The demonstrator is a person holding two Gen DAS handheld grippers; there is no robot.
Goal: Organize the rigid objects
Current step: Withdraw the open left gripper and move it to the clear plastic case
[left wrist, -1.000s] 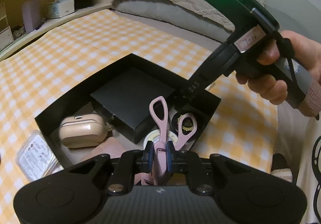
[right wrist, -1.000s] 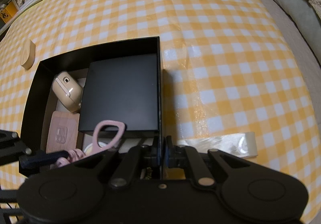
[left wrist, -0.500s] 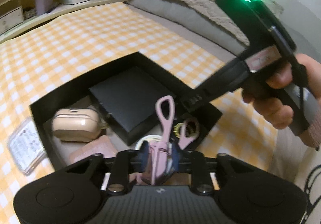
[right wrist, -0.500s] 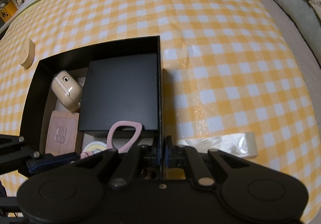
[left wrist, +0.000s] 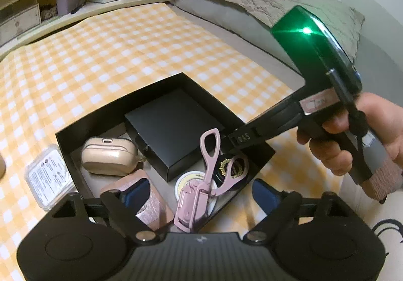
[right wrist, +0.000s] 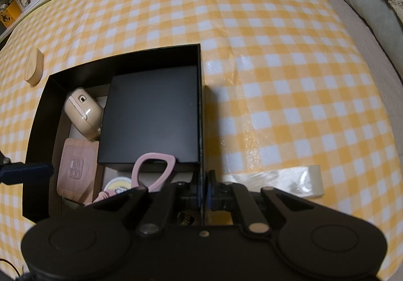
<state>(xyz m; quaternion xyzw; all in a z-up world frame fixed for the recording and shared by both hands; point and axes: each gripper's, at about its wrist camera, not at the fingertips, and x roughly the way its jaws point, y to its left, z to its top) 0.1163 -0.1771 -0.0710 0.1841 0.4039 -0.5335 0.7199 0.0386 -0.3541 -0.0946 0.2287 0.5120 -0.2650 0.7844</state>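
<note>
Looking down into the black tray, I am taking everything from its left wall rightward. Just outside that wall a clear plastic packet is lying on the yellow checked cloth. Inside the tray, near the left wall, a beige earbud case is resting, and a pinkish-brown pad is lying just nearer to me than the case. My left jaws are standing wide apart over the tray, having just been opening, and their blue pads are touching nothing. Between them the pink eyelash curler is lying free in the tray, its loops pointing away from me, its head resting over a round yellow-and-white tin and one handle crossing a black round tin with a gold seal. Beyond the curler a flat black box is filling the far right part of the tray.

At the tray's right wall my right jaws are clamping shut on that thin wall, pinching it from both sides. In the left wrist view my right hand is holding that tool, its green light glowing. In the right wrist view a strip of clear tape is lying on the cloth to the right of the tray, and a small wooden piece is sitting on the cloth well apart from the tray's far left corner.
</note>
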